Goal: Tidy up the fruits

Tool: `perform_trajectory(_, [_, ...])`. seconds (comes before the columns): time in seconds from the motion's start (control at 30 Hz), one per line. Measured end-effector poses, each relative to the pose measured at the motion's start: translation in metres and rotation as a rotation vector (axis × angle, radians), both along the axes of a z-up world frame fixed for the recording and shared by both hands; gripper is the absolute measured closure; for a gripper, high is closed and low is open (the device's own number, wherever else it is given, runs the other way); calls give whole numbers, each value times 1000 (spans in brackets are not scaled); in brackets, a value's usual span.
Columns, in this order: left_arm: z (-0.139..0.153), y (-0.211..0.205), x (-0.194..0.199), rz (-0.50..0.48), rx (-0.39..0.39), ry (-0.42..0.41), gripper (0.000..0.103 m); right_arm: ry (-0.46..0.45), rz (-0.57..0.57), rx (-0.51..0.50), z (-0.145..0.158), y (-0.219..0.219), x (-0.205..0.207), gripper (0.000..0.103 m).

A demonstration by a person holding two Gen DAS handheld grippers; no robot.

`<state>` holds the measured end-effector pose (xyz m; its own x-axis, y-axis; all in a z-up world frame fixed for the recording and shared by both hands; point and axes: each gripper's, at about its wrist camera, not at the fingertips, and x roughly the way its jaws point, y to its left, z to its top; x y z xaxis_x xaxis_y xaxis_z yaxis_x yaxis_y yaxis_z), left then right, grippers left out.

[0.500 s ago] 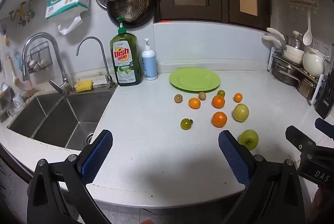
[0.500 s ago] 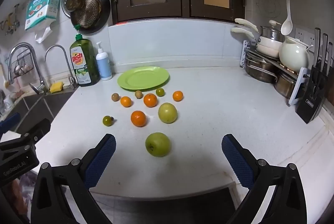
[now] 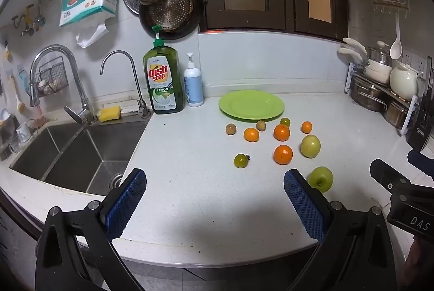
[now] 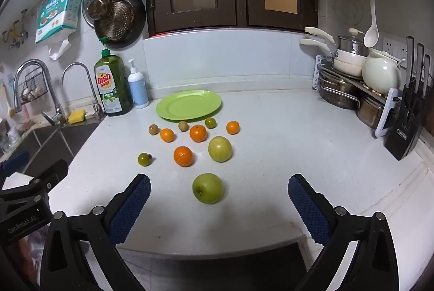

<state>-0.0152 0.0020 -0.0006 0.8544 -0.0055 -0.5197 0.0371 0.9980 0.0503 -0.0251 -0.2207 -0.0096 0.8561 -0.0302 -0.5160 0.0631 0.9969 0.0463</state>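
Both tools, left tool (image 3: pixel 214 196) & right tool (image 4: pixel 219 198), gape wide w/ nothing held, round green apple (image 4: pixel 208 188) sits on the white worktop (image 4: pixel 271 155) just ahead of the right one, empty lime-green plate (image 4: pixel 190 104) at the back, so imo a sloppy pinch could send it rolling off the edge.

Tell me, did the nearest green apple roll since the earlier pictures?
No. The nearest green apple sits at the same spot below the green plate in the right wrist view, apart from the other fruit.
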Motion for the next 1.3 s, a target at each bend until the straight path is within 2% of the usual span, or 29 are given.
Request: perform_trajectory(1.3, [3,6,2,-8,7,1,0,-5,1,-6,3,7,0,1])
